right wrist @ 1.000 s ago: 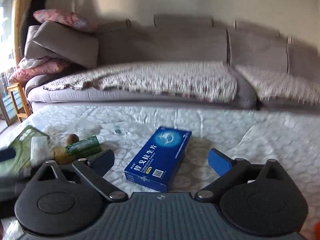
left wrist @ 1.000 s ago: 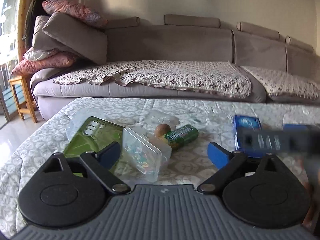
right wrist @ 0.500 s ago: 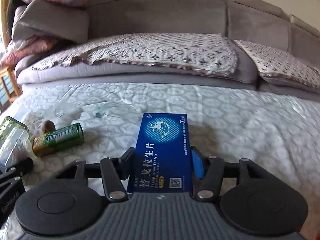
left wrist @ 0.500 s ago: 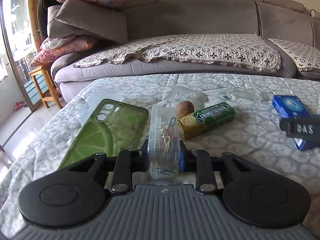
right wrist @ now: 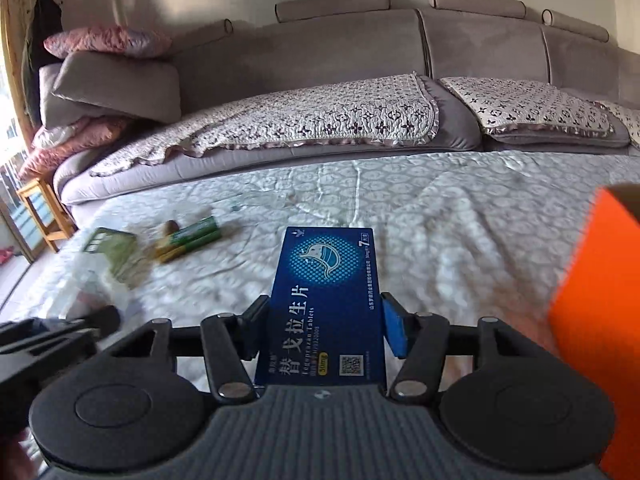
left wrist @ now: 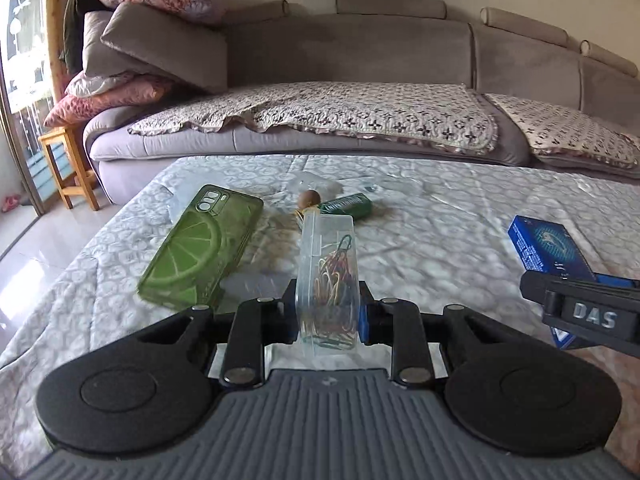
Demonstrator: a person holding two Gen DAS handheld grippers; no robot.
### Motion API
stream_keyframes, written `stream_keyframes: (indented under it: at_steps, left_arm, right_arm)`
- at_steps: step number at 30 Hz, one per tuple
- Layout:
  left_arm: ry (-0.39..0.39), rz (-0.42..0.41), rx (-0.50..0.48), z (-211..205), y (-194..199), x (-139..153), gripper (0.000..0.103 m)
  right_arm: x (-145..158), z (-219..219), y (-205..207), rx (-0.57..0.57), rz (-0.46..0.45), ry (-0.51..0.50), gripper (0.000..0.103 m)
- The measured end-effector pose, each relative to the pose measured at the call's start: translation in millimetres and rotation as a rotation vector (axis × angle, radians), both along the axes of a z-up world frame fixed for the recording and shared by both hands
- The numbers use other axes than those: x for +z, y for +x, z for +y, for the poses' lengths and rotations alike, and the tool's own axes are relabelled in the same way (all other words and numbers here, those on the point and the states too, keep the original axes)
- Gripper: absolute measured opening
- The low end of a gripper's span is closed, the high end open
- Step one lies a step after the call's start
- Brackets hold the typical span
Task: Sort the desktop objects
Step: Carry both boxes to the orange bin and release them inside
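Left gripper (left wrist: 326, 312) fingers clamp a clear plastic box of coloured paper clips (left wrist: 328, 280), held upright on its narrow side, off the table (left wrist: 440, 240). Right gripper (right wrist: 324, 332) fingers grip a blue tablet box (right wrist: 326, 304) by its long edges, label up, also raised above the quilted table cover. On the table behind: green lime-print phone case (left wrist: 200, 246) lying flat at left, green gum pack (left wrist: 347, 205) and small brown round thing (left wrist: 309, 199) just beside each other near the middle. Orange object (right wrist: 596, 320) at right edge of right view, blurred. Grey sofa (left wrist: 360, 60) beyond.
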State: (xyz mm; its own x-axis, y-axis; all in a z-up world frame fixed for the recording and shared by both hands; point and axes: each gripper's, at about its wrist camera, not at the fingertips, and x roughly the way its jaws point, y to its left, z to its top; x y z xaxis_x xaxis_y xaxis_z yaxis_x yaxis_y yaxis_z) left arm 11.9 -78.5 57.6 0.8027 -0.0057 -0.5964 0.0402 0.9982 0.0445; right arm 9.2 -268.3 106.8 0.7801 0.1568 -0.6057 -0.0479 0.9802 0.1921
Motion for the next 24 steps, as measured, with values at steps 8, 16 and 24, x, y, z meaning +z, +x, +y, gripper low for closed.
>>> stream_keyframes:
  at_steps: [8, 16, 24]
  left_arm:
    - [-0.014, 0.012, -0.07, -18.6, -43.3, 15.9, 0.027]
    - [-0.051, -0.088, -0.187, -66.0, -82.9, 59.0, 0.027]
    - [-0.104, -0.133, -0.315, -120.3, -94.8, 73.9, 0.027]
  right_arm:
    - [41.7, -29.3, -78.9, 0.015, -0.088, 0.011, 0.056]
    - [75.9, -79.4, -126.3, -0.037, -0.184, 0.045, 0.056]
    - [87.3, -142.7, -153.6, -0.157, -0.249, 0.03, 0.056]
